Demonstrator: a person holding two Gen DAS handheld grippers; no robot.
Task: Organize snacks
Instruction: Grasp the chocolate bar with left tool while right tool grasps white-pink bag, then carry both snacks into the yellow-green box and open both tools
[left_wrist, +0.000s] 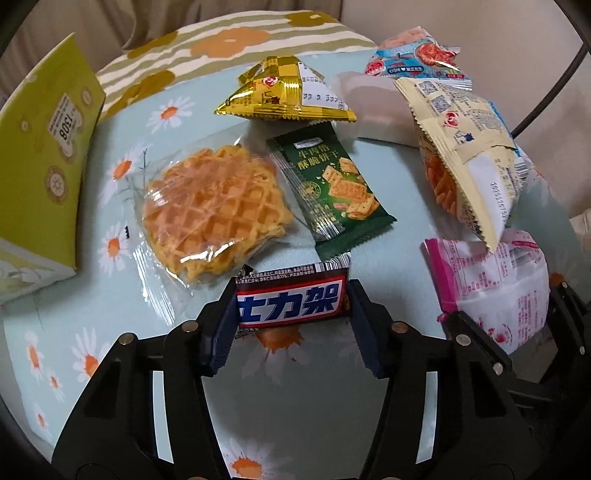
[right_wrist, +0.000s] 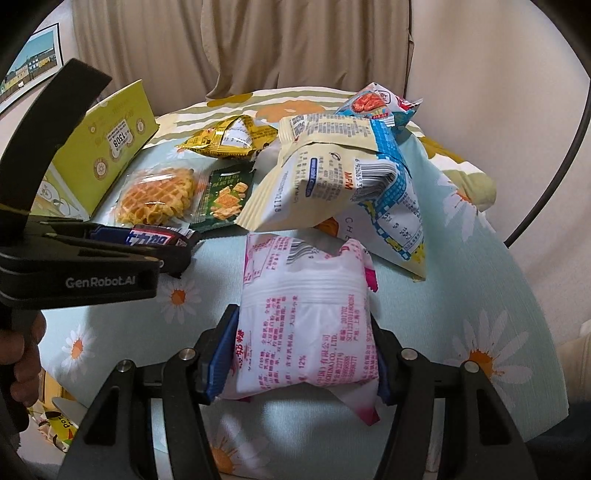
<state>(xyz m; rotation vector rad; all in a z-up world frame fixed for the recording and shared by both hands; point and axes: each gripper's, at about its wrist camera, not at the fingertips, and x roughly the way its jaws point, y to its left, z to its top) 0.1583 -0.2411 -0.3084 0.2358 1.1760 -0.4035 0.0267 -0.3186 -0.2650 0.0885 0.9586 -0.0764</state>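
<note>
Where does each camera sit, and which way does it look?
Left wrist: sits on the left gripper, looks forward over the table; its fingers clamp a chocolate bar.
Right wrist: sits on the right gripper, looks forward and left; its fingers clamp a pink-and-white packet; the left gripper and the person's hand show.
Shared: waffle, green packet, green box.

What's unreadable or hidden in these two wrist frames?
- Green box: cut off by the left wrist frame edge; the left gripper covers part in the right wrist view.
- Pale item behind the cream snack bag: blurred, partly covered, identity unclear.
- Chocolate bar: ends hidden by the jaws.
- Pink-white packet: front face turned away; right gripper covers its sides.
</note>
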